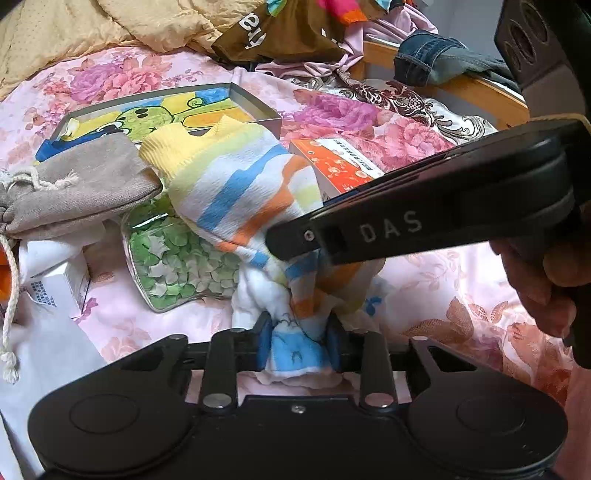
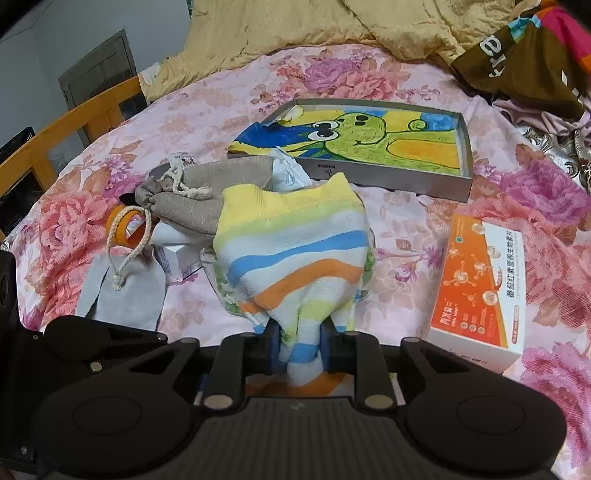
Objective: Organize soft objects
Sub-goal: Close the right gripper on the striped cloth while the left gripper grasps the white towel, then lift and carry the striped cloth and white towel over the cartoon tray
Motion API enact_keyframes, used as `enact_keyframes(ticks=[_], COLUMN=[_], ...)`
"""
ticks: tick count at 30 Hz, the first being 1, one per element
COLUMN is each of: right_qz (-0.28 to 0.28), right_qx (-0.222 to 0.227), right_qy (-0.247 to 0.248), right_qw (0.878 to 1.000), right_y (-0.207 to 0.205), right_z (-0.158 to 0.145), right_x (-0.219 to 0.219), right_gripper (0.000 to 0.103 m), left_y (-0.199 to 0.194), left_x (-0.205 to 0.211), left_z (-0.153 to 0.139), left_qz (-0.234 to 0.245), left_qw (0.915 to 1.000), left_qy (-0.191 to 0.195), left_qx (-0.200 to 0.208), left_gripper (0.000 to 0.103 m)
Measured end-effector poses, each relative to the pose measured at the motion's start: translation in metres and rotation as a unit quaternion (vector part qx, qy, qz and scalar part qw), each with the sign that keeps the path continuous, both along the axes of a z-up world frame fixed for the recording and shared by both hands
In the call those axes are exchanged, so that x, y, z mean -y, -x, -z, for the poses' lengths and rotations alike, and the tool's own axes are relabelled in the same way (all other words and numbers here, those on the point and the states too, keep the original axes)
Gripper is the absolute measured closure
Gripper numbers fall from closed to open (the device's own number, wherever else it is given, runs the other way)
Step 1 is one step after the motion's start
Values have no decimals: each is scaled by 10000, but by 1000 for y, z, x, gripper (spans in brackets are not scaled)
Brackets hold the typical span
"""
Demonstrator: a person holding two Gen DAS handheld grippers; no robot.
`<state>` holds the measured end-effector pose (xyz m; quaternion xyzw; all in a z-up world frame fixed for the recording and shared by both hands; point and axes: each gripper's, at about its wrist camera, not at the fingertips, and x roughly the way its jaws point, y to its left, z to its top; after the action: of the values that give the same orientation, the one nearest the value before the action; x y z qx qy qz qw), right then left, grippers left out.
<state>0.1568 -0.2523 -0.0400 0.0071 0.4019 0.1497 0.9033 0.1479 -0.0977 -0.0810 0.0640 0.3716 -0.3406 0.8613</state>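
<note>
A striped sock (image 1: 236, 184) with yellow cuff and blue, orange and white bands is held up over the bed. My left gripper (image 1: 300, 345) is shut on its white and blue toe end. My right gripper (image 2: 300, 349) is shut on the same sock (image 2: 295, 251) lower down; its black body crosses the left wrist view (image 1: 424, 225) from the right. A grey drawstring pouch (image 2: 207, 199) lies just left of the sock, also in the left wrist view (image 1: 85, 184).
A grey tray with a green cartoon drawing (image 2: 369, 140) lies behind the sock. An orange and white box (image 2: 480, 288) is to the right. A clear pouch of green pieces (image 1: 177, 266), a white box (image 2: 177, 258), an orange ring (image 2: 125, 225) and piled clothes (image 1: 295, 33) surround it.
</note>
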Motion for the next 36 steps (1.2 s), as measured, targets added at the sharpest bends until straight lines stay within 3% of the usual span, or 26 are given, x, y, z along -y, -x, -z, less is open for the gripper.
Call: enact_keyframes(ticks=[8, 11, 14, 19, 25, 31, 36], right_qz=[226, 375, 554, 735, 823, 938, 1064], right_qx=[206, 453, 745, 857, 1000, 1243, 1477], right_qy=[-340, -262, -264, -491, -618, -718, -816], right_qw=[9990, 9979, 9953, 9924, 9897, 9852, 9799], right_y=[6, 10, 14, 17, 20, 29, 37], right_z=[-15, -20, -30, -39, -50, -63, -79], right_x=[18, 22, 29, 40, 39, 37, 38], right_gripper=[85, 86, 86, 86, 86, 86, 86], left_y=[4, 5, 7, 7, 19, 28, 28], left_x=[-5, -7, -8, -3, 0, -2, -10], left_z=[-9, -11, -6, -5, -22, -47, -72], left_qz=[-233, -283, -273, -261, -468, -840, -1162], left_qw=[9997, 9995, 9994, 9993, 9968, 9879, 9824], left_qy=[-1, -65, -160, -261, -435, -619, -371], left_qx=[-38, -106, -118, -61, 471, 1146, 1412], left_gripper=[81, 87, 87, 92, 96, 96, 96])
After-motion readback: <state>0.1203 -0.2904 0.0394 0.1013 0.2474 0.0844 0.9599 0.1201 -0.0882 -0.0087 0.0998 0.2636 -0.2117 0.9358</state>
